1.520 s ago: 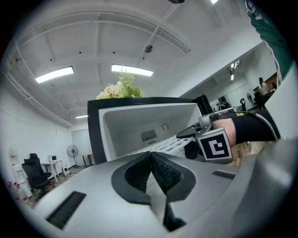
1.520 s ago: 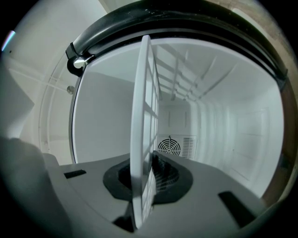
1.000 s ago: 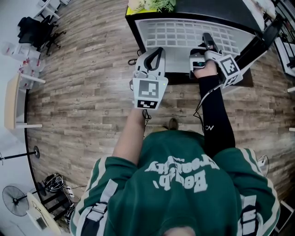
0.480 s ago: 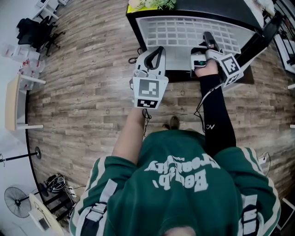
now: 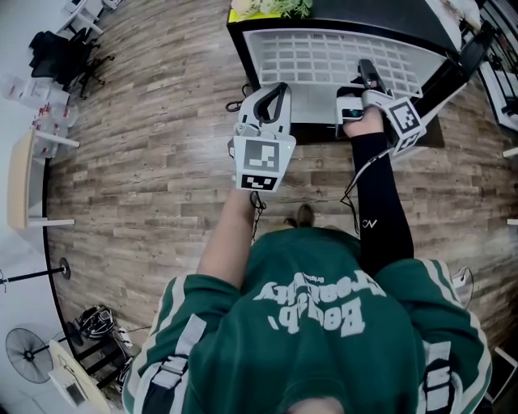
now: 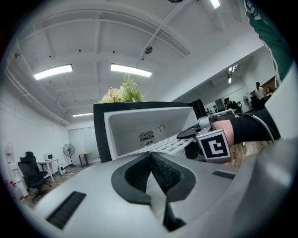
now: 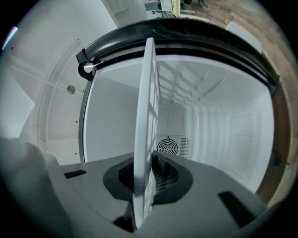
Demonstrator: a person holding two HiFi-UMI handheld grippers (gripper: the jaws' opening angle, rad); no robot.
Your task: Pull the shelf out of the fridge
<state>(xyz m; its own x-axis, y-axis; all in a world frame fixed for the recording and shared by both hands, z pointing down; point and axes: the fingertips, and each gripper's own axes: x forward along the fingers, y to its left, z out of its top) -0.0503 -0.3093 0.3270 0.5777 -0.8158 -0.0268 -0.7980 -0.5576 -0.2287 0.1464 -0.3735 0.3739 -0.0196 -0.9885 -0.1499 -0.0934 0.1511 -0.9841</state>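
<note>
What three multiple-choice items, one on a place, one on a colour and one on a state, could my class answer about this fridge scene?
1. Where is the plant relative to the fridge? A inside; B on top; C underneath.
2. What colour is the shelf? A white; B red; C black.
3. How is the right gripper? A open, empty; B shut, empty; C shut on the shelf.
Answers: 1 B, leaves show above the fridge's black top; 2 A, its grid is white; 3 C, its jaws clamp the shelf's front edge.
</note>
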